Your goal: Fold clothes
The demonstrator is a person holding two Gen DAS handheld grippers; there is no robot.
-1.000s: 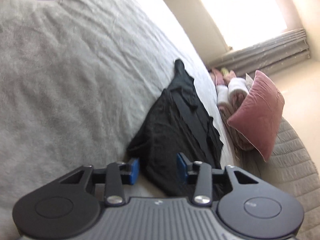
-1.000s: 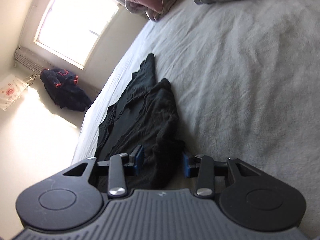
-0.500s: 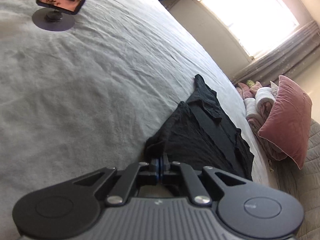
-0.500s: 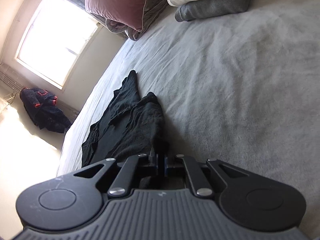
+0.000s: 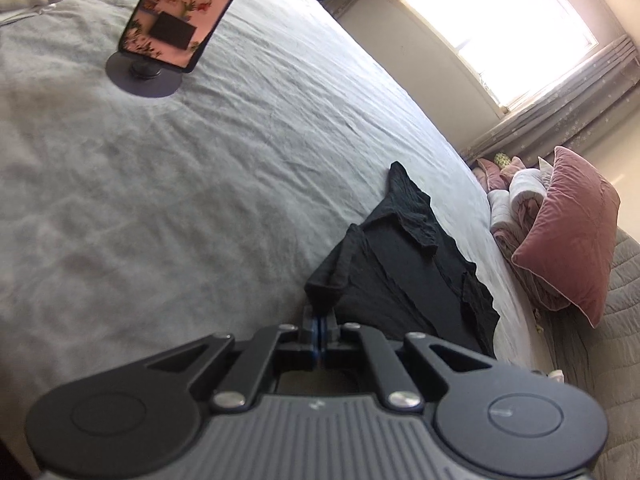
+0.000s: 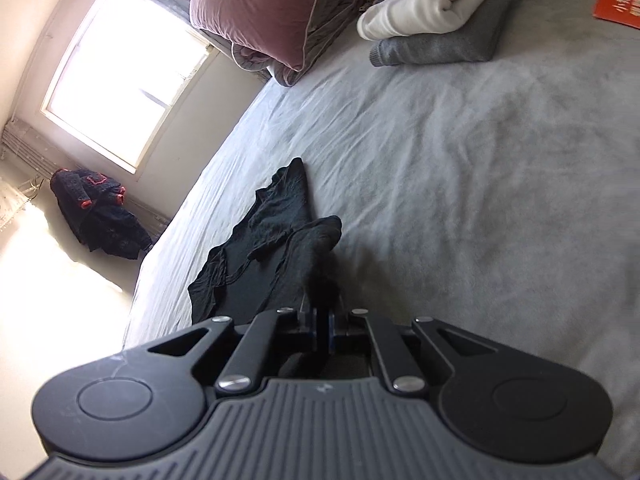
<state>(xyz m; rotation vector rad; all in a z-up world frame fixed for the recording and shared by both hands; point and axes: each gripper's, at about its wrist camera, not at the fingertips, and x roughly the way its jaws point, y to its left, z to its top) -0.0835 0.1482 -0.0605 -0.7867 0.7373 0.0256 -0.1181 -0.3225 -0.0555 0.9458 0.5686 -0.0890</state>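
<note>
You're closing in on it now: a second ago both pairs of tongs were standing wide apart over the near end of the crumpled black thin-knit garment (image 5: 404, 280), and half a second ago they had snapped together. Now your left tongs (image 5: 320, 326) are pinching a bunched corner of the black fabric, the blue pads pressed together with the cloth rising in a little peak just beyond them. Your right tongs (image 6: 322, 326) are doing the same on their side, clamped tight on a dark fold of the garment (image 6: 276, 252).

The views have swung too: the bed's grey wrinkled sheet (image 5: 200, 184) is dropping away beneath you, and a pink floral phone on a round dark stand (image 5: 180, 16) is coming into the left view at the far left. I'm reading that as the near edge coming off the sheet, so you're getting two held corners to work with, whether for spreading it out or laying it over itself.

The rest of the garment is lying rumpled along the window side of the bed, one narrow end trailing toward the far side. A mauve velvet pillow (image 5: 572, 232) is sitting well clear of it, and a folded white and grey stack (image 6: 436, 16) is resting far off in the right view.
</note>
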